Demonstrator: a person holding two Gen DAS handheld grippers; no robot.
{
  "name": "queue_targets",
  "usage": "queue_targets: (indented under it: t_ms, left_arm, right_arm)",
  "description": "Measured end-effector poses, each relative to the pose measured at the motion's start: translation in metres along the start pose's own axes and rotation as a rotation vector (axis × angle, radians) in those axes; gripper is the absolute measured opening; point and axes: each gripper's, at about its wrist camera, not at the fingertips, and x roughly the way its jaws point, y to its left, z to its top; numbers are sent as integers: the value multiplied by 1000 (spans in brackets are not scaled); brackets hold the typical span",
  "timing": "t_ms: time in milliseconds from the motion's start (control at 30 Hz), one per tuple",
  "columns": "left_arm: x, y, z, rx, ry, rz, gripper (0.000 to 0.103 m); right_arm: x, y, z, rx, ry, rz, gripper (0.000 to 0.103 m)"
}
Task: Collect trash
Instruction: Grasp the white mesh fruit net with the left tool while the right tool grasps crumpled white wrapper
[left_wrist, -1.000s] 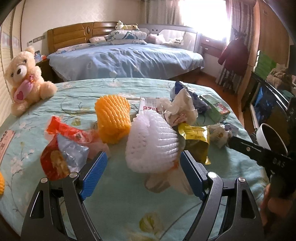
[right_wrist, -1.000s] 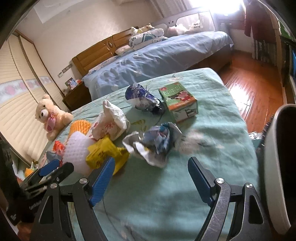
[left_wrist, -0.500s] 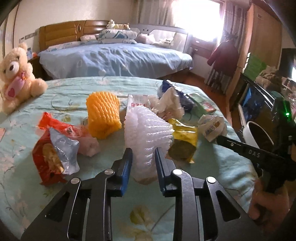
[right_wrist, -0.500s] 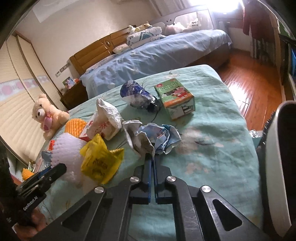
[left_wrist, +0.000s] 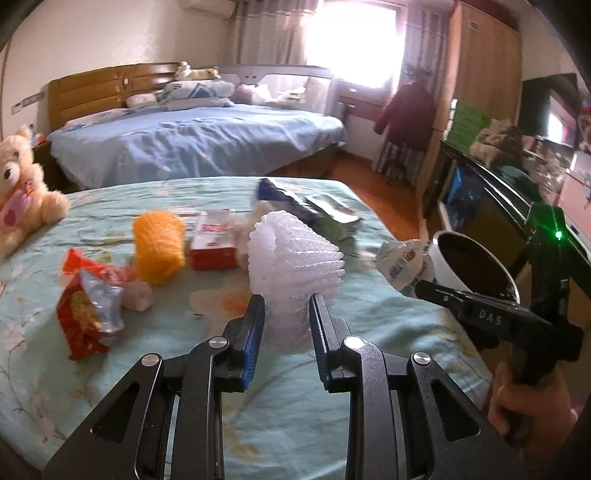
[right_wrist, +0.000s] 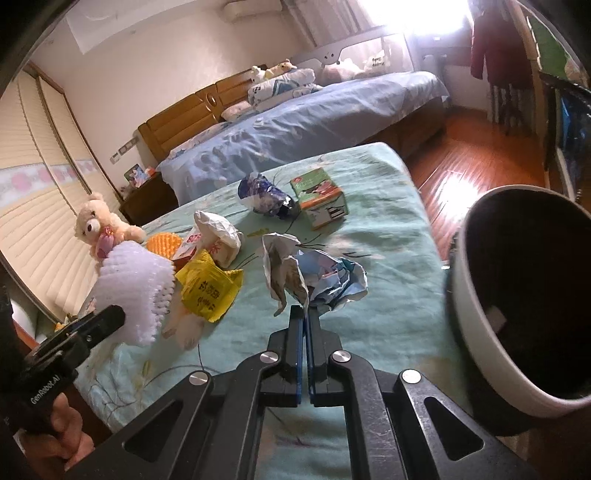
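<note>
My left gripper (left_wrist: 286, 308) is shut on a white foam fruit net (left_wrist: 291, 262) and holds it above the green cloth-covered table; the net also shows in the right wrist view (right_wrist: 135, 284). My right gripper (right_wrist: 306, 314) is shut on a crumpled blue-and-white wrapper (right_wrist: 314, 275), lifted off the table; the wrapper also shows in the left wrist view (left_wrist: 400, 260). A white bin with a dark inside (right_wrist: 517, 291) stands just right of the table; it also shows in the left wrist view (left_wrist: 476, 264).
On the table lie an orange foam net (left_wrist: 159, 242), a red snack bag (left_wrist: 86, 312), a red-and-white box (left_wrist: 214, 243), a yellow packet (right_wrist: 208, 288), a white paper bag (right_wrist: 218, 236), a blue wrapper (right_wrist: 264, 197) and a green carton (right_wrist: 319, 197). A teddy bear (left_wrist: 20, 188) sits at the left edge.
Both grippers closed on their trash, the left on the foam net, the right on the crumpled wrapper, then lifted it and moved right toward the bin, which now looms larger.
</note>
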Motion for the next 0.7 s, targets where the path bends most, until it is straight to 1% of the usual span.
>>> queue_targets:
  t_ms: [267,533,567,633,667,700]
  left_arm:
    - [14,-36,1,46,35,-77,24]
    - [24,-70,3,99,53,-131,24]
    - [25,-71,3,98,56,-136,24]
    - [25,-72,2,99,60,-137,24]
    - [25,-73,1,100,62,-134,24]
    - [24,-71,0,100,63,-129,24]
  right_arm:
    - [-32,-22,-7,33,-32,-39,1]
    - [-60,-45,-10,67,-75,-79,1]
    - [-61,-47,-10,72,-71,-75,5]
    - [-58,-51,-12,105,-61,-45,9]
    - [-57,-52,-14,113,-55,-39,13]
    - [-53,-52,-15,119,-44,-32,25]
